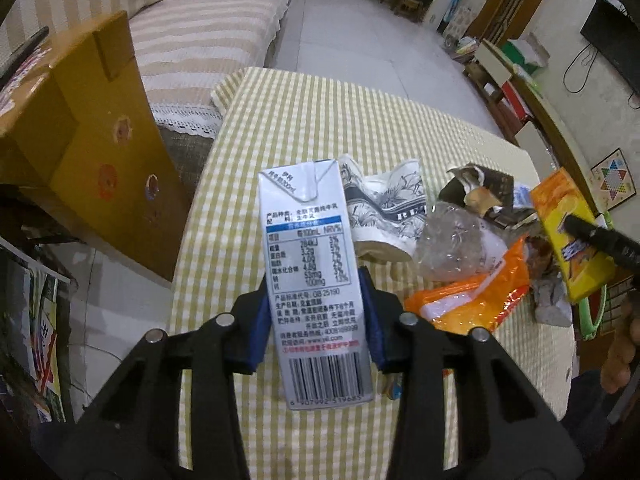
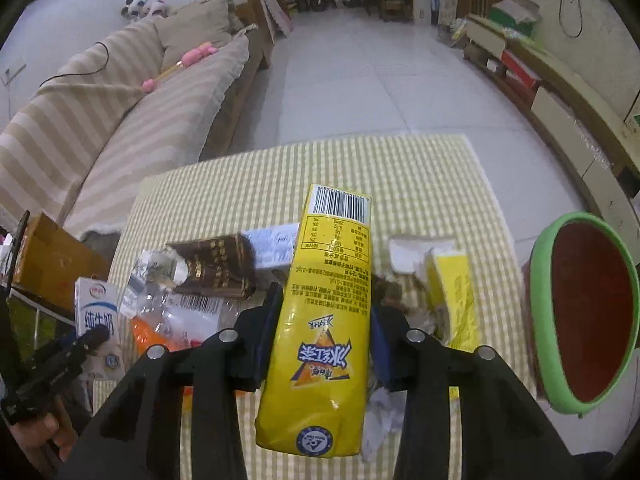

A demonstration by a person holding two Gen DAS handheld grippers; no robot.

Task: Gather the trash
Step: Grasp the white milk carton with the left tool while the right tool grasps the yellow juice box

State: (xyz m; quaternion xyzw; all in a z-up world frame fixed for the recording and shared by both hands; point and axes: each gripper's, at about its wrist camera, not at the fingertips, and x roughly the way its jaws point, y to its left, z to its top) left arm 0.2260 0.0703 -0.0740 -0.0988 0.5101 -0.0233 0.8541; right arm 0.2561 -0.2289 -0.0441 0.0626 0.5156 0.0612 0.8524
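The left tool [image 1: 316, 312] grips a white milk carton [image 1: 314, 264] above the checked bench [image 1: 280, 128]. The right tool [image 2: 320, 332] grips a yellow tea carton [image 2: 324, 320] over the trash pile [image 2: 192, 292], beside a green-rimmed bin [image 2: 540, 304].

White milk carton [image 1: 316, 280] sits btw left gripper [image 1: 316, 316] pads, over checked tablecloth [image 1: 300, 120]. Crushed paper cup [image 1: 384, 216] at 1 o'clock; yellow tea carton [image 1: 568, 236] at 3 o'clock, w/ green-rimmed bin [image 2: 540, 320] beyond.

Glossy card milk carton [image 1: 316, 280]; glossy yellow carton [image 2: 324, 320]; woven checked tablecloth [image 1: 320, 120].
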